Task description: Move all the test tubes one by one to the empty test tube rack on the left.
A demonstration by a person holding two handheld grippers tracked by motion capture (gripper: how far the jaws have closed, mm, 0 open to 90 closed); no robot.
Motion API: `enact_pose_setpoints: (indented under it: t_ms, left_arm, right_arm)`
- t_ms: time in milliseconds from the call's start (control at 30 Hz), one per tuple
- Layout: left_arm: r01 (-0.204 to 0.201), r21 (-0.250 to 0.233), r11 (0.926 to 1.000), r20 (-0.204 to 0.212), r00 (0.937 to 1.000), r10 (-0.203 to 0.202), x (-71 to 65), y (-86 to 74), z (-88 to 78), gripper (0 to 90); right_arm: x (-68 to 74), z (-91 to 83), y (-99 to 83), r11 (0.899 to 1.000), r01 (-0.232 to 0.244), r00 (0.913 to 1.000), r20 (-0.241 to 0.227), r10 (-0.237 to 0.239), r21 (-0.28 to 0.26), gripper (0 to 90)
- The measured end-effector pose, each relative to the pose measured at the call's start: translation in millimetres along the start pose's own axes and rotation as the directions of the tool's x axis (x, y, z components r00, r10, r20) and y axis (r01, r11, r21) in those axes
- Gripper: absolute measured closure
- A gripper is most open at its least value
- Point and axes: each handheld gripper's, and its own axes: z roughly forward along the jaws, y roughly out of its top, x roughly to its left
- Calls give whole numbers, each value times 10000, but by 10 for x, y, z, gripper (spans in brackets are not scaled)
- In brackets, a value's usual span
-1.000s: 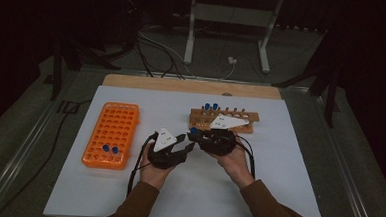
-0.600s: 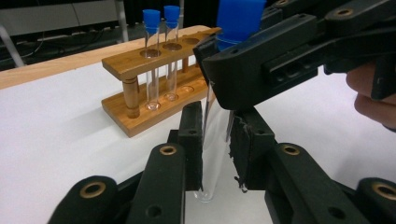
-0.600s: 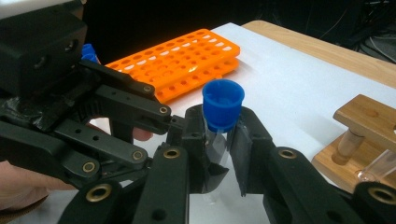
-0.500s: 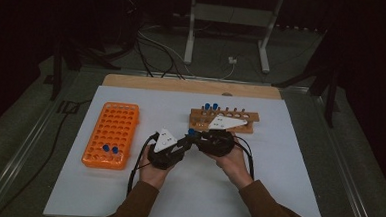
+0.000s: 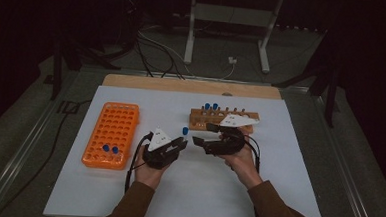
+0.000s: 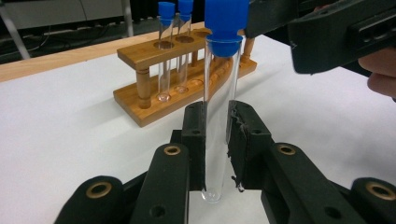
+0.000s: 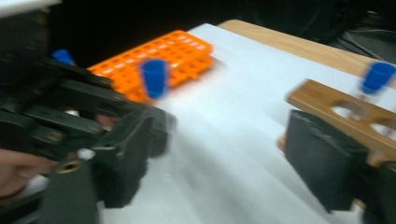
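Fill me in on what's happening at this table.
A person is handing a blue-capped test tube from one gripper to the other. The left gripper is clamped on the tube, holding it upright; the right gripper has just opened its jaws and let go. Two more tubes stand in the wooden rack, two in the orange rack.

The right gripper view is motion-blurred, smearing the blue-capped tube (image 7: 154,77) and orange rack (image 7: 163,51).

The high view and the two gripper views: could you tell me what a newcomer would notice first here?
Probably the blue-capped test tube, held upright in the shut left hand-held gripper at mid-table, with the right hand-held gripper beside it, its jaws just opened off the tube. Next, the bright orange rack at the left, and the wooden rack behind the hands.
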Motion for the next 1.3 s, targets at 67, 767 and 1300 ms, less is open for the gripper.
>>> enact_pose_setpoints:
  t_ms: [67,767,1300]
  left_arm:
    - [70,4,10000,-18,10000,-70,21,-18,-19,781]
    - [-12,-50,10000,304,9995,14,95,-73,-400,781]
    - [-20,-32,10000,230,9997,21,222,-146,-742,781]
  right_arm:
    - [-62,-29,-37,9999,-159,9996,234,158,39,162]
    - [-454,-489,-265,9911,-970,9849,1344,1088,-914,0]
    - [-444,-688,-400,9985,-157,9698,2422,281,-529,0]
